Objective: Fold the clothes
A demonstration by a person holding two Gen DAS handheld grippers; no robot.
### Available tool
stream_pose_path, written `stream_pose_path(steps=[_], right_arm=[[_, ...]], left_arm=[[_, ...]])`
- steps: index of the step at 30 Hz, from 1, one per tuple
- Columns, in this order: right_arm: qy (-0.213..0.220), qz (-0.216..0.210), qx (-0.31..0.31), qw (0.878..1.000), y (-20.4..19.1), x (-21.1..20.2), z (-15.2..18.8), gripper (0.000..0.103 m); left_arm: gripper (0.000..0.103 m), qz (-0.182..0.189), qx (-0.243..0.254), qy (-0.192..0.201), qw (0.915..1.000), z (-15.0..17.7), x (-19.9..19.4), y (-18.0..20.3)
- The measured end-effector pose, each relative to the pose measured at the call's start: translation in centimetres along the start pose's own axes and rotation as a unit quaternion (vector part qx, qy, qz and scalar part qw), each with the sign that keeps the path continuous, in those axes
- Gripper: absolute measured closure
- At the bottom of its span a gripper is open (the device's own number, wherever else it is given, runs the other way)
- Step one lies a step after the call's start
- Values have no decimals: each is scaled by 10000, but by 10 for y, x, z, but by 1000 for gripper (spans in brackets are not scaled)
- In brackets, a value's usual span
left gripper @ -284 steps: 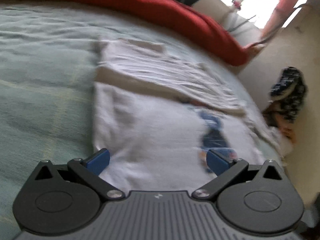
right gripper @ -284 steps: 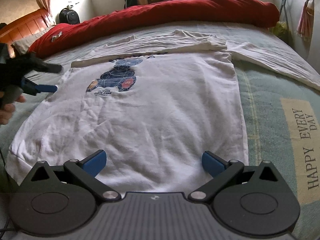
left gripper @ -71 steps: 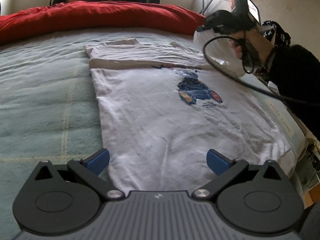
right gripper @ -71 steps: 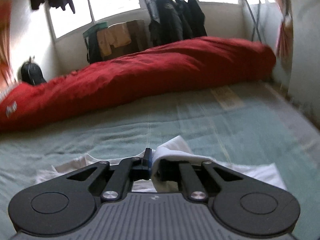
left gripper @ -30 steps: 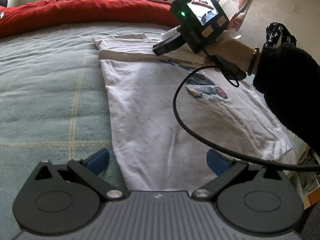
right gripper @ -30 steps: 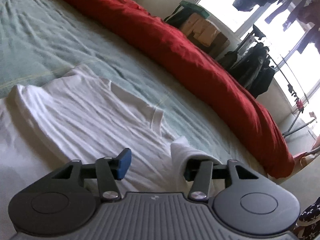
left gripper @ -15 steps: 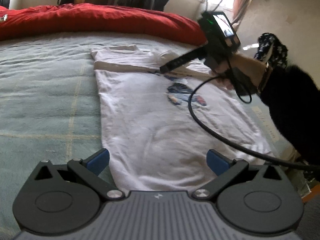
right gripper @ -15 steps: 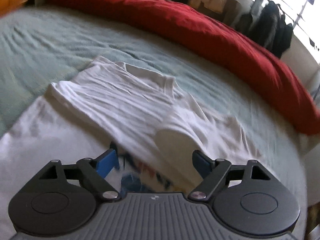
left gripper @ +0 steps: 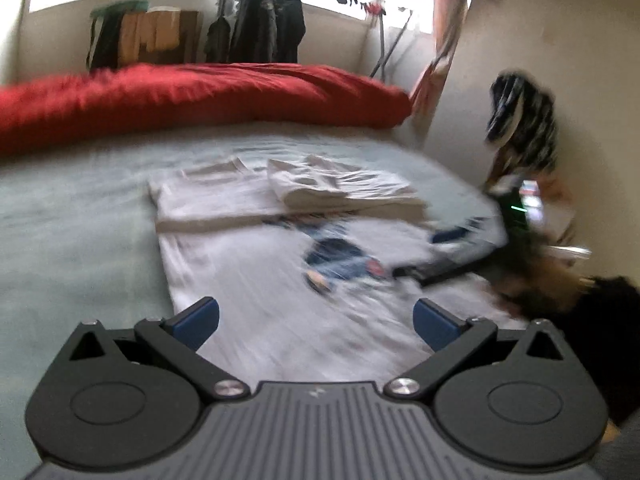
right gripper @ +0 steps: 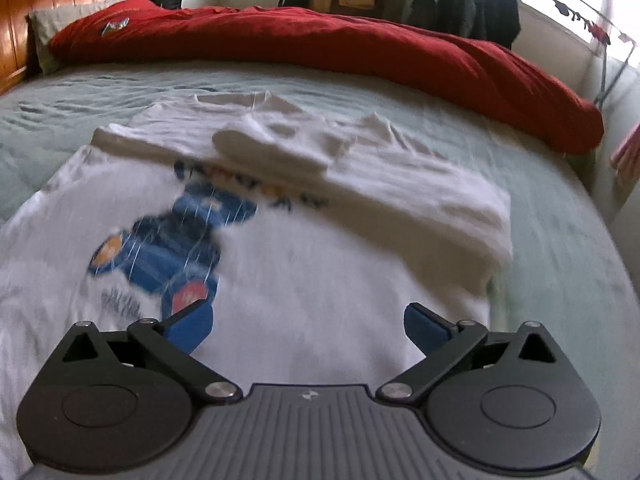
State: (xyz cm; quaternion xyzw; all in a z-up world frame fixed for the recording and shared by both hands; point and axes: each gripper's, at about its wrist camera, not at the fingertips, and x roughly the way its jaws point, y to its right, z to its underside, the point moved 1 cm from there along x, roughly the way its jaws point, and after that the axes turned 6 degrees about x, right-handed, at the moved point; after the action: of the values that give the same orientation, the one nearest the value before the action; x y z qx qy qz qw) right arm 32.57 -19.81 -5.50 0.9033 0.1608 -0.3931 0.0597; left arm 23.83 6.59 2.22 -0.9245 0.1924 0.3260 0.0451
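Your white t-shirt (right gripper: 304,264) is spread flat on the bed (right gripper: 560,240), dead ahead of both sets of fingers, long axis running straight away from them: hem nearest, collar end pointing off toward the red duvet (right gripper: 320,44). The far end is already doubled back, with a sleeve (right gripper: 272,148) folded in on top of that band. Left gripper (left gripper: 316,320) hangs wide open over the hem near its left edge, holding nothing; right gripper (right gripper: 308,324) is spread open too, empty, further up the body by the shirt's right edge, so it's the closer one to the folded band
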Motion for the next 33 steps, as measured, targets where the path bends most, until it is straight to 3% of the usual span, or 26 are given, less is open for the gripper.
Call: stream_pose_path(steps=[6, 12, 15, 23, 33], right_arm=[[338, -216, 678, 9969, 9, -3, 26, 0], [574, -295, 817, 9946, 12, -3, 35, 0], [606, -338, 844, 9940, 14, -2, 37, 0], [706, -394, 860, 9930, 15, -1, 39, 0], [752, -413, 874, 9925, 15, 0, 40, 0]], left_arm=[[1, -806, 1293, -227, 9881, -56, 97, 18], [3, -1487, 2312, -296, 9610, -87, 190, 36], [3, -1676, 2622, -310, 9499, -89, 217, 37], [3, -2089, 3004, -279, 9302, -89, 247, 31], [3, -2448, 2785, -150, 9286, -100, 255, 31]])
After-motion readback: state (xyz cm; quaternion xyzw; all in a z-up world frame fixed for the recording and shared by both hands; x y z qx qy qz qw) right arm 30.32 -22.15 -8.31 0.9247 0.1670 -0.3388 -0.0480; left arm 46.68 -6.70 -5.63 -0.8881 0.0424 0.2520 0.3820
